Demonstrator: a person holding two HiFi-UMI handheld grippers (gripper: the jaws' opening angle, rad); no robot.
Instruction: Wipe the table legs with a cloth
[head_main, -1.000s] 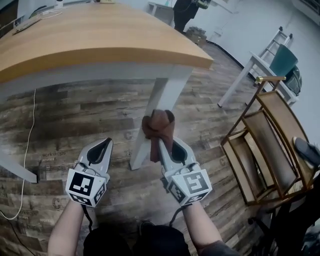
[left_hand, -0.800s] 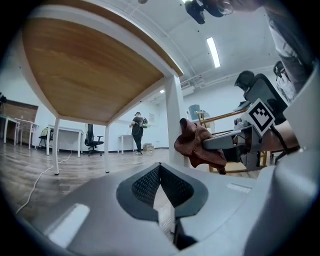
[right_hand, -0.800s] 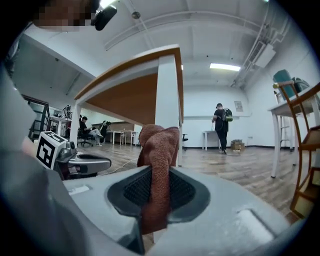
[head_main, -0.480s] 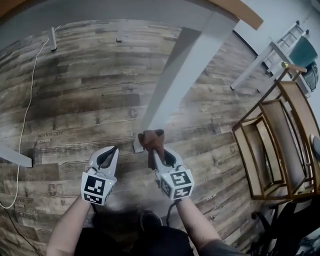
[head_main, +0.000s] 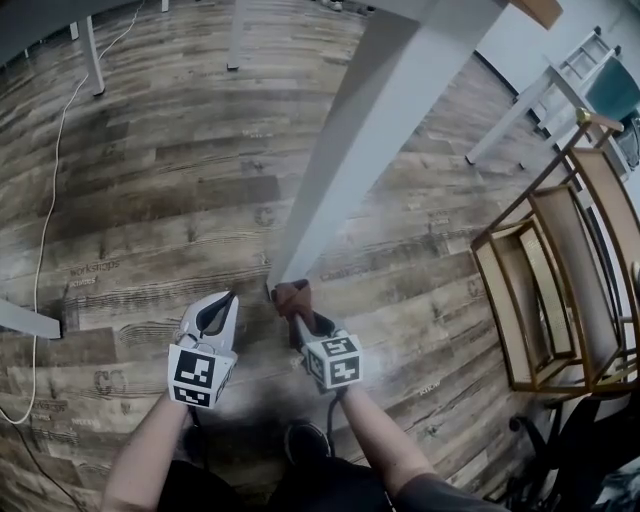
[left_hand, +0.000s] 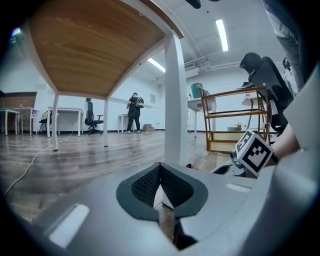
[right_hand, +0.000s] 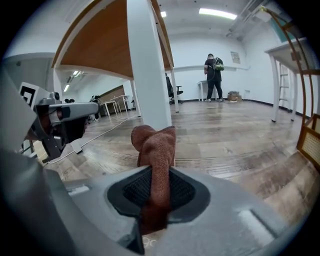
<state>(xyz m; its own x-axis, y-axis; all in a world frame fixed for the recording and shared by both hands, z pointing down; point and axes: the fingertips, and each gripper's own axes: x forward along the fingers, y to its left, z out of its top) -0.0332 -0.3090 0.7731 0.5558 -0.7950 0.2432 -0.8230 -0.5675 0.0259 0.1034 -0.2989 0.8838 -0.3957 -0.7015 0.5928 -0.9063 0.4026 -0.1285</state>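
**Right tongs and cloth low at the foot of the table leg**

Head view: both arms enter from 6 o'clock, bare, reaching forward and down toward the floor (head_main: 150, 200). The left forearm (head_main: 150, 450) leans in from 7 o'clock. The right forearm (head_main: 375, 450) leans in from 5 o'clock. The wrists sit close together.

Left tongs (head_main: 228, 298) are just below centre toward 7 o'clock, pointing to 12. In the left gripper view the left tongs (left_hand: 160, 172) are together at the tips with nothing between them.

Right tongs (head_main: 297, 318) are just beside them, toward 6 o'clock. In the right gripper view the right tongs (right_hand: 159, 172) are clamped on a brown cloth (right_hand: 155, 150). The cloth stands bunched above the pads, and its tail hangs down through them.

The cloth (head_main: 290, 296) is at the very foot of the white table leg (head_main: 370, 140). I cannot tell whether it touches the leg. From that foot the leg runs up toward 1 o'clock.

The wooden underside of the table (left_hand: 95, 45) fills 11 o'clock of the left gripper view.

Farther out in the head view, a white cable (head_main: 45, 230) trails over the planks at 9 o'clock. A wooden rack (head_main: 540, 290) stands at 3 o'clock, well apart from the leg.

Far across the room a person (right_hand: 214, 75) stands at 1 o'clock of the right gripper view.
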